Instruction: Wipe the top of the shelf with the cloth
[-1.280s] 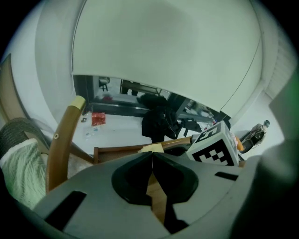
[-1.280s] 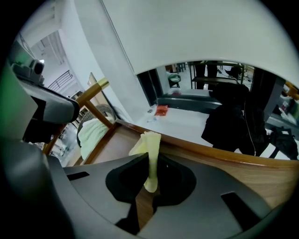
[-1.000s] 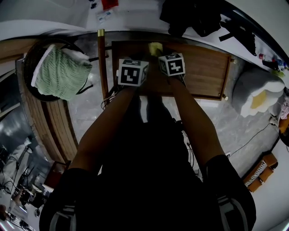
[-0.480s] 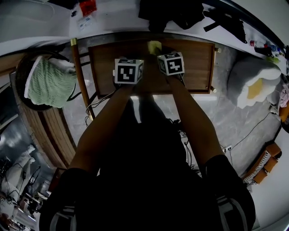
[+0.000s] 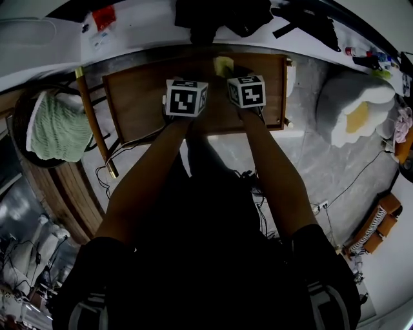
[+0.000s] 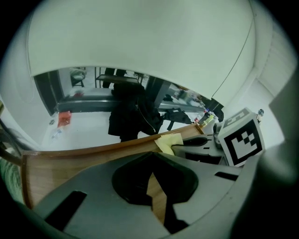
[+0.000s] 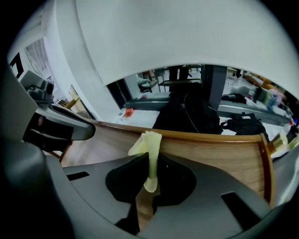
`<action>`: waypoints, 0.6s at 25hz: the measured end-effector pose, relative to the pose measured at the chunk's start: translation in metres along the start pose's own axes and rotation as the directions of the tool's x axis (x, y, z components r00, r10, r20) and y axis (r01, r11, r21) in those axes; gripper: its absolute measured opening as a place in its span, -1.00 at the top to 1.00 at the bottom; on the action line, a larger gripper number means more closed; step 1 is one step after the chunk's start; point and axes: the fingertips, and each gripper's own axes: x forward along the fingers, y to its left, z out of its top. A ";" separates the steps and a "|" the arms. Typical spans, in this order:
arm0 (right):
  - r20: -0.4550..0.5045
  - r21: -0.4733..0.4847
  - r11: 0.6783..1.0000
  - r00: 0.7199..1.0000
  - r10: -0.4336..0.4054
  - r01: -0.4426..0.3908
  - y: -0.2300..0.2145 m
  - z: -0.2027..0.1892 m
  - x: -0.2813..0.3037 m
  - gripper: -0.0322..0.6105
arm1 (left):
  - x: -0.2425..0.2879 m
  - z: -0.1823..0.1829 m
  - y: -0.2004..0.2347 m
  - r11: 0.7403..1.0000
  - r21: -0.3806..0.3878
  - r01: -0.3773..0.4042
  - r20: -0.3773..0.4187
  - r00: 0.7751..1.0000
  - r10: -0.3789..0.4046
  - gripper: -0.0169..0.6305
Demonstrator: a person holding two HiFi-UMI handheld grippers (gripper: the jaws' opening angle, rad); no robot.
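left tongs (image 6: 156, 189): drawn in to a bare slit; only a sliver of wood showed through it, and nothing was held. in the head view its marker cube sat at 11 o'clock of frame centre.
right tongs (image 7: 148, 189): clamped on the cloth (image 7: 148, 151). a thin yellow fold stood upright in the slit and flared out past the tips.
cloth, position: pale yellow; in the head view it lay on the counter at 12 o'clock of the right tongs, close to the far edge. in the left gripper view a folded corner showed at 1 o'clock, just ahead of the right tongs' dark fingers.
counter (image 5: 139, 97): the wooden top of the shelf, rectangular, with a darker rim. both tongs were over its middle, side by side, the left at 9 o'clock of the right, with a gap between the cubes.
contact: whether either set of tips touched the wood could not be determined.
forearms (image 5: 271, 174): both reached from 6 o'clock towards 12 o'clock.
surroundings: a green knitted item (image 5: 58, 126) lay in a dark round basket (image 5: 22, 106) at 9 o'clock. dark bags (image 5: 222, 16) lay on a white ledge at 12 o'clock, beyond the counter. a white and yellow cushion (image 5: 352, 116) was on the grey floor at 2 o'clock. cables (image 5: 113, 164) trailed at 7 o'clock of the counter.
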 end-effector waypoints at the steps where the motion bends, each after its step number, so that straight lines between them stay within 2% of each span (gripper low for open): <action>1: 0.001 0.007 1.000 1.000 -0.011 0.011 -0.008 -0.002 -0.004 0.77 | 0.004 0.001 -0.006 1.000 0.008 0.007 -0.002 1.000 -0.007 0.92; 15: -0.006 0.065 0.983 0.985 -0.174 0.174 -0.097 -0.019 -0.042 0.77 | 0.035 0.005 -0.071 0.992 0.090 0.085 -0.028 0.996 -0.082 0.91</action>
